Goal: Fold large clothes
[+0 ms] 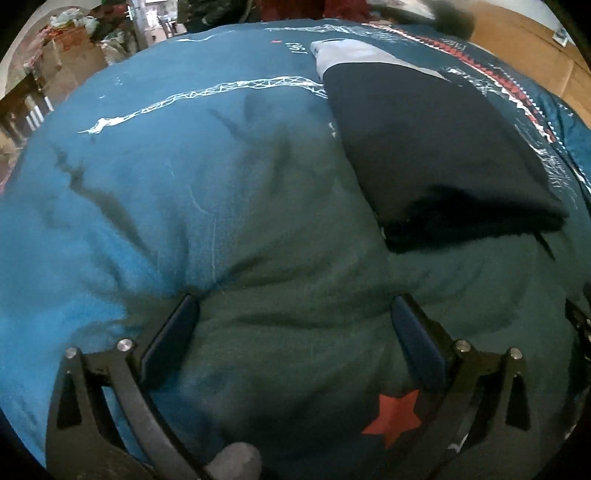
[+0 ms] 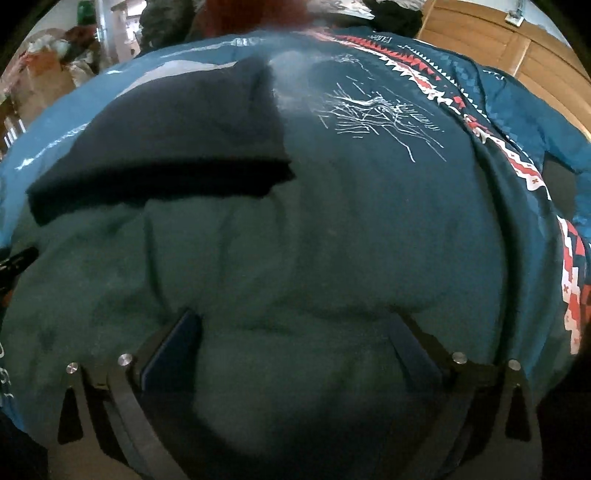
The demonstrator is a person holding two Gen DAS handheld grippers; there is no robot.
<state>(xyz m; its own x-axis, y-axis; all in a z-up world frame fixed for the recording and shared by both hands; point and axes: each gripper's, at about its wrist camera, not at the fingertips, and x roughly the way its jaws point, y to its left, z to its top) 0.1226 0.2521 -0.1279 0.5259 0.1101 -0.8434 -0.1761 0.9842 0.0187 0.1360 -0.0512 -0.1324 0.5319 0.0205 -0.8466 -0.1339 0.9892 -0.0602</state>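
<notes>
A folded dark navy garment (image 1: 436, 158) with a grey end lies on a wide teal cloth (image 1: 184, 184) printed with white lines and a red-and-white zigzag band. In the right wrist view the navy garment (image 2: 166, 147) sits at the upper left, on the teal cloth (image 2: 369, 229). My left gripper (image 1: 295, 314) is open, its fingertips pressed into the teal cloth just short of the navy garment's near edge, and cloth bulges between them. My right gripper (image 2: 299, 332) is open as well, pushed into the teal cloth to the right of the garment. A red star (image 1: 393, 419) shows by the left gripper's right finger.
Wooden panelling (image 2: 517, 48) stands at the back right. Boxes and clutter (image 1: 66, 62) fill the back left. Dark and red piled clothes (image 2: 240, 14) lie beyond the teal cloth's far edge. Part of the other gripper (image 2: 14, 262) shows at the left edge.
</notes>
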